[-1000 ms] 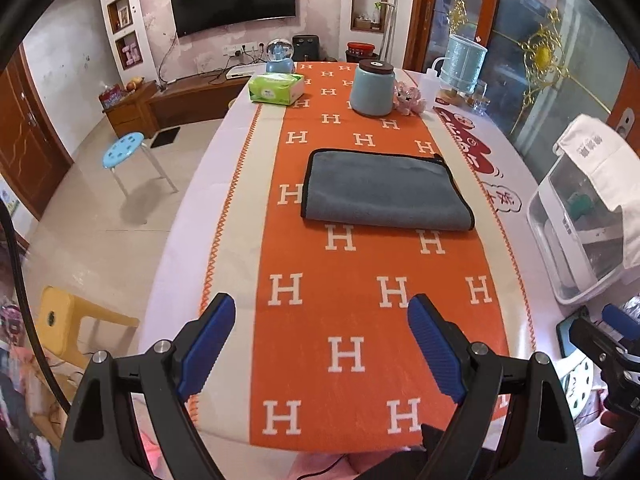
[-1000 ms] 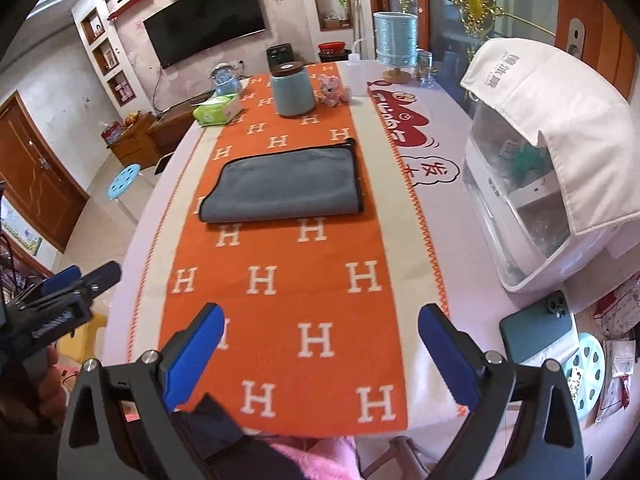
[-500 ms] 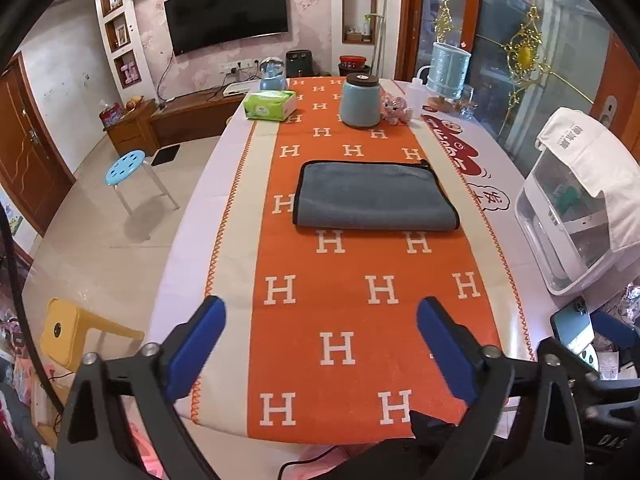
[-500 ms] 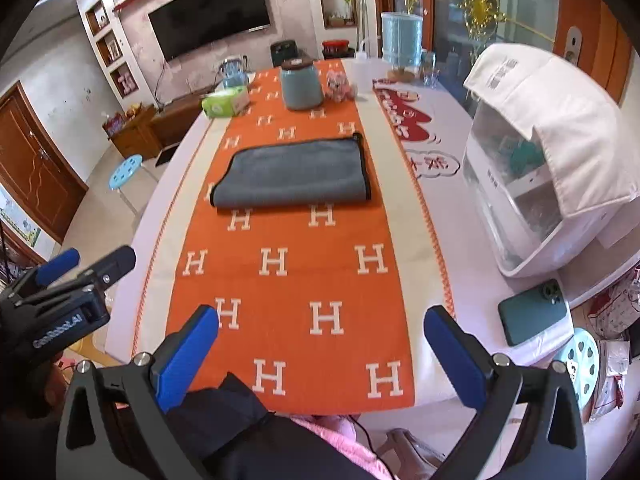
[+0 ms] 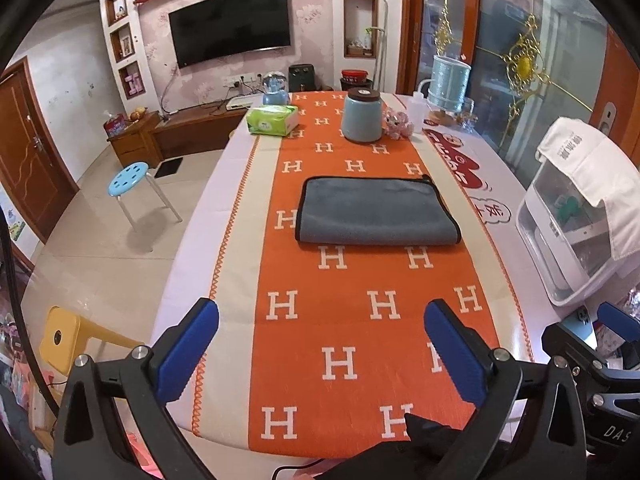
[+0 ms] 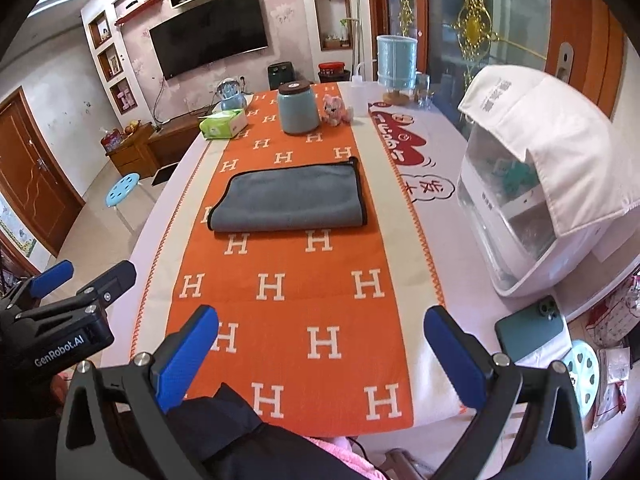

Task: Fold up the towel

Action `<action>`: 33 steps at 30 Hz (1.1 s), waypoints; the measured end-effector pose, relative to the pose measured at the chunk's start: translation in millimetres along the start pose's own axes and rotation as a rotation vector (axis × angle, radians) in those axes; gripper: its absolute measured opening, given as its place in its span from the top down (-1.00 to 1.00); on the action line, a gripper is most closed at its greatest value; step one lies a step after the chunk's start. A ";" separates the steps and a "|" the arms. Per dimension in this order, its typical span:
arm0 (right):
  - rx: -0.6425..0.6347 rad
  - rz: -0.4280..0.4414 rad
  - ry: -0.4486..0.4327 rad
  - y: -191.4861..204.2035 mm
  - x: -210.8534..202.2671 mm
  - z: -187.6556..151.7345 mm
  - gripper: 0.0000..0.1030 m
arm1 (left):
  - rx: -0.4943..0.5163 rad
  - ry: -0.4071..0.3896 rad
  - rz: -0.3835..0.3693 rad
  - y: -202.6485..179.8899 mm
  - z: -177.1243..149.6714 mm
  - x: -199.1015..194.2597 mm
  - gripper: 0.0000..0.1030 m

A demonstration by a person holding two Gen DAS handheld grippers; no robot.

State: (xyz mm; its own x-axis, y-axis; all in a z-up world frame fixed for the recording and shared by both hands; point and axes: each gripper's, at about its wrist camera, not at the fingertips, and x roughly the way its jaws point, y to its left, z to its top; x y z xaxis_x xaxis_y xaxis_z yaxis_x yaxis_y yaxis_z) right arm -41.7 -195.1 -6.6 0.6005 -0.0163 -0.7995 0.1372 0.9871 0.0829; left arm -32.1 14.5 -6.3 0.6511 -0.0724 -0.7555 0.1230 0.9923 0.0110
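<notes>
**Towel lies folded once; both grippers held back, empty**

The grey towel is seen at about 12 o'clock from both wrist cameras, flat on the orange runner that covers the middle of the surface. It looks already doubled: a rounded fold runs along its near edge, and black-trimmed edges are stacked at its right side. It is therefore judged that one fold is done and a further fold may be in hand, or that the task is near its end; this cannot be decided from the views.

The left gripper is held low at the near edge of the surface, its jaws wide apart and holding nothing. The right gripper is placed the same way, jaws wide and empty. Both are well apart from the towel.

If another fold is wanted, both grippers would need to be brought forward toward 12 o'clock, and one short side taken at its two corners. The stacked layers should be caught together, since a slipped layer would spoil the fold. The blue jar behind the towel should be avoided.
</notes>
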 end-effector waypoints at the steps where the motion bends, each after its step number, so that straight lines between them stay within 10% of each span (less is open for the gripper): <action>1: -0.003 -0.005 -0.005 0.5 -0.3 0.3 -1.00 | -0.004 -0.008 0.006 0.0 0.6 -0.5 -0.98; 33: -0.030 -0.006 0.023 11.3 11.5 2.1 -1.00 | -0.013 -0.034 0.007 4.9 6.6 4.2 -0.98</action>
State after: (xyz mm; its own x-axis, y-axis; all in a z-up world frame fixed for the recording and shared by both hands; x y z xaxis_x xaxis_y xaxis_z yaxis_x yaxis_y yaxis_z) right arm -31.6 -184.5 -13.7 0.5819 -0.0185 -0.8131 0.1163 0.9914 0.0607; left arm -23.8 18.4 -5.0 0.6771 -0.0684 -0.7327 0.1084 0.9941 0.0073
